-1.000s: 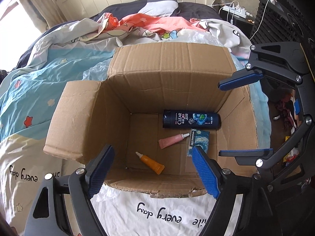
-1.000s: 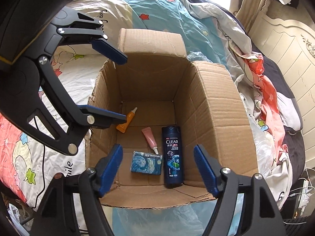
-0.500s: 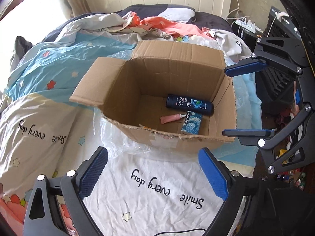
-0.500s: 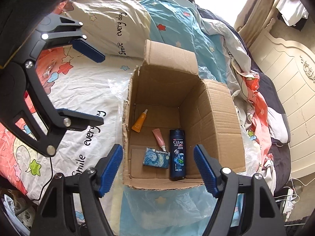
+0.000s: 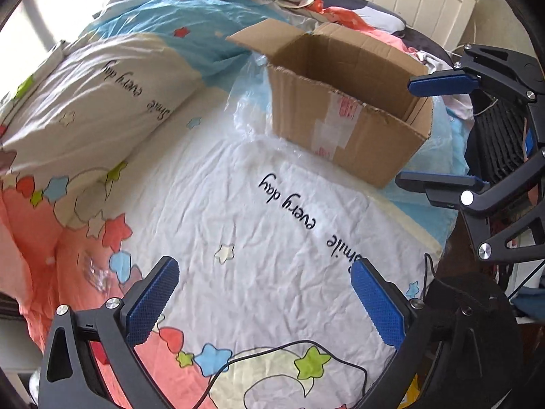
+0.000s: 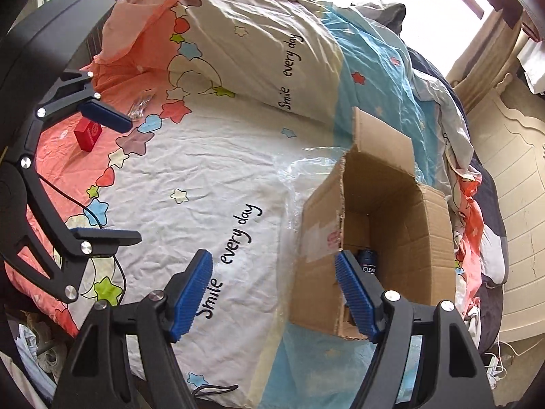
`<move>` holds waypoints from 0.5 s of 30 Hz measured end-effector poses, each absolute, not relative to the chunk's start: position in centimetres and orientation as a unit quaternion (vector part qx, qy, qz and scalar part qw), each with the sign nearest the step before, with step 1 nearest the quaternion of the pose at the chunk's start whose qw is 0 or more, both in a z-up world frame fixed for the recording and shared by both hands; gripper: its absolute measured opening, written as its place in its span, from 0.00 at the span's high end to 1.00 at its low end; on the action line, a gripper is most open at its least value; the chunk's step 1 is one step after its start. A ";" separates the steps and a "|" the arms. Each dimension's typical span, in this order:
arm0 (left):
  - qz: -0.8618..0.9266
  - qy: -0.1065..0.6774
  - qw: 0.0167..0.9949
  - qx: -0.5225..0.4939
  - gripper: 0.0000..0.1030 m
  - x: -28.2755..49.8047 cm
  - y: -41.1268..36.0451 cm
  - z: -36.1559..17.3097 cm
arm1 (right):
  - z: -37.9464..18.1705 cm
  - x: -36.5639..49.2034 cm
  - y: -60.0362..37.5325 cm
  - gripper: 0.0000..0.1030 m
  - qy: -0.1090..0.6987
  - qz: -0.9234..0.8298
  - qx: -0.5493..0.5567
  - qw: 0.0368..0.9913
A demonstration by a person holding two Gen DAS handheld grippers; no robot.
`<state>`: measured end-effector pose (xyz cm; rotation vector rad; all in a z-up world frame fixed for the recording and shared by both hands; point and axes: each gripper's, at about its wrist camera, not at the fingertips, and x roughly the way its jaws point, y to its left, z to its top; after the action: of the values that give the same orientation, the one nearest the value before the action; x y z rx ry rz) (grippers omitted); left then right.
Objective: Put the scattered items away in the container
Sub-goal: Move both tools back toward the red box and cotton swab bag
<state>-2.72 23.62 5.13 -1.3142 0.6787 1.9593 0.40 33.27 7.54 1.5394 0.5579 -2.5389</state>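
Observation:
The open cardboard box (image 5: 340, 129) (image 6: 408, 225) stands on the bed. Only the top of a dark shampoo bottle (image 6: 369, 262) shows inside it in the right wrist view; the rest of its contents are hidden. A small red box (image 6: 88, 133) and a crumpled clear wrapper (image 6: 139, 107) (image 5: 97, 272) lie on the pink part of the bedspread. My left gripper (image 5: 264, 272) (image 6: 131, 180) hovers over the white bedspread, its jaws opening with nothing between them. My right gripper (image 6: 272, 259) (image 5: 407, 131) stands open and empty beside the box's near wall.
A clear plastic sheet (image 5: 252, 102) (image 6: 299, 177) lies under the box. A thin black cable (image 5: 272, 351) (image 6: 98, 218) crosses the bedspread near the bed's edge. Rumpled bedding is piled behind the box, with a white headboard (image 6: 517, 204) beyond it.
Both grippers have pulled back from above the box to over the bedspread beside it. The left jaws have spread wider. The items in the box have dropped out of the left view.

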 end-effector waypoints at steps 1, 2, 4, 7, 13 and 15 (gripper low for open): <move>0.755 0.254 0.326 -0.509 0.00 -2.7 22.5 4.9 | 7.4 0.3 32.5 0.31 0.187 -0.838 0.509 0.065; 0.759 0.248 0.315 -0.514 0.00 -2.6 21.4 4.7 | 7.2 0.1 31.7 0.31 0.189 -0.836 0.510 0.069; 0.765 0.230 0.297 -0.524 0.00 -2.5 19.3 4.2 | 6.9 -0.2 30.1 0.31 0.194 -0.833 0.511 0.078; 0.775 0.206 0.268 -0.534 0.00 -2.4 16.4 3.5 | 6.3 -0.5 27.8 0.31 0.201 -0.830 0.513 0.091; 0.788 0.162 0.230 -0.547 0.00 -2.0 11.9 2.0 | 4.7 -0.9 23.8 0.31 0.219 -0.817 0.520 0.117; 0.794 0.147 0.220 -0.548 0.00 -2.0 10.7 1.8 | 4.3 -1.0 22.6 0.31 0.222 -0.814 0.522 0.125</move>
<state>-2.01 10.75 1.81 -1.5142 0.4077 2.1947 -1.02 22.59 4.27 1.5215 0.6473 -2.3719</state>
